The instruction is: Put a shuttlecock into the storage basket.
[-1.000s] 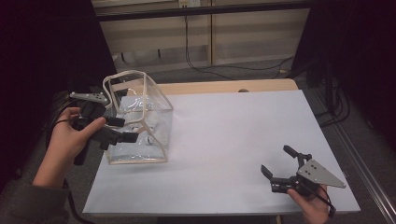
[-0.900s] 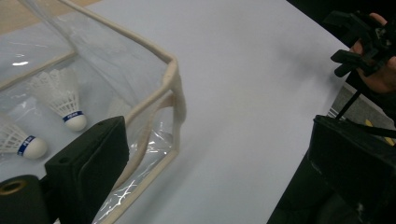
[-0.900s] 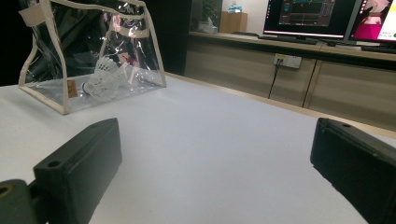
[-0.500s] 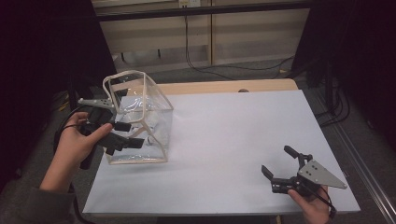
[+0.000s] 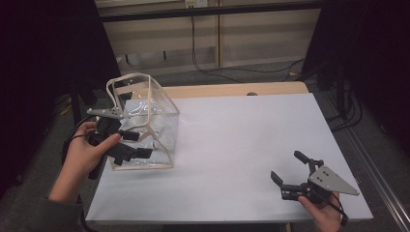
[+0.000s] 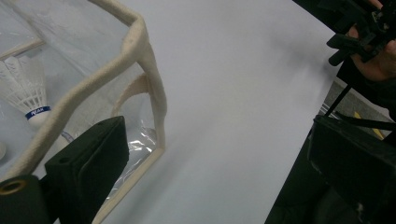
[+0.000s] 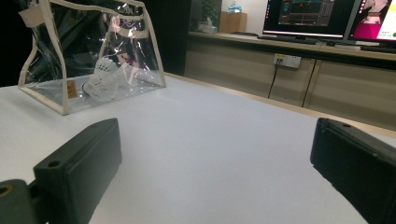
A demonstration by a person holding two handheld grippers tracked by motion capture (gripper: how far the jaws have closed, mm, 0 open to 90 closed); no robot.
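Clear bag [image 5: 145, 125] sits on white table [image 5: 232, 145], apparently untouched by both wide-open tongs, room dark.

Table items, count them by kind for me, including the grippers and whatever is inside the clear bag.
Clear plastic bag with cream trim: 1
White feathered shuttlecock inside it: 1
Black two-jaw gripper: 2, left gripper at the bag, right gripper near the table's corner
Total: 4

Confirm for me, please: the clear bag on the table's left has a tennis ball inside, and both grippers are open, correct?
Not quite: the clear bag holds a white shuttlecock, not a tennis ball, as the right gripper view shows. The rest stands: the left gripper and right gripper are both open.
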